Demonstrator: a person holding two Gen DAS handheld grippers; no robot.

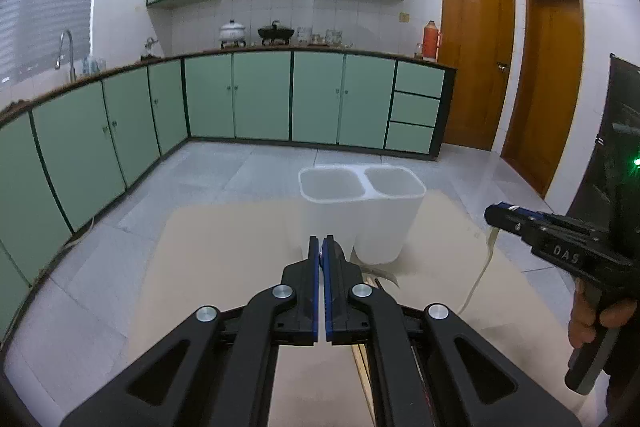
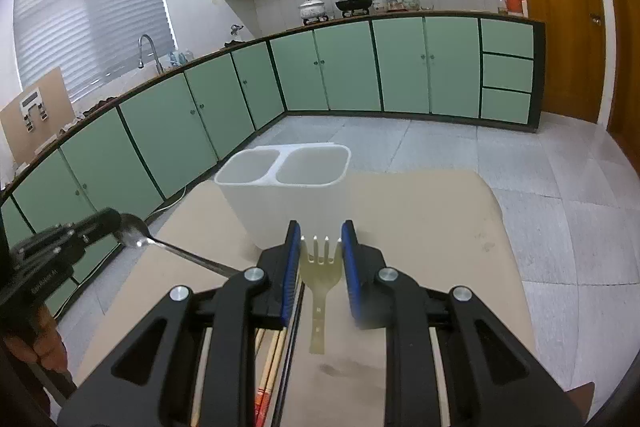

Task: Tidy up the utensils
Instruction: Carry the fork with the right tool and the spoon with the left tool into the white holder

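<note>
Gripping a metal spoon [image 2: 138, 231] by its bowl, the left gripper [image 1: 321, 247] has its blue-padded jaws pressed nearly together; in the right wrist view that gripper sits at the left edge of the frame, the spoon's handle slanting down toward the frame centre. The right gripper [image 2: 321, 239] has its jaws parted, a pale yellow fork [image 2: 320, 279] lying flat on the tan table [image 2: 432, 227] between them, tines pointing up the frame toward the holder. A white two-compartment utensil holder [image 2: 288, 195] stands upright on the table just beyond the fork, both compartments showing nothing inside. At the lower middle of the right wrist view, chopsticks [image 2: 276, 359] lie partly hidden under the gripper's left finger. In the left wrist view the right gripper appears at the right edge, and whether it holds anything there cannot be told.
</note>
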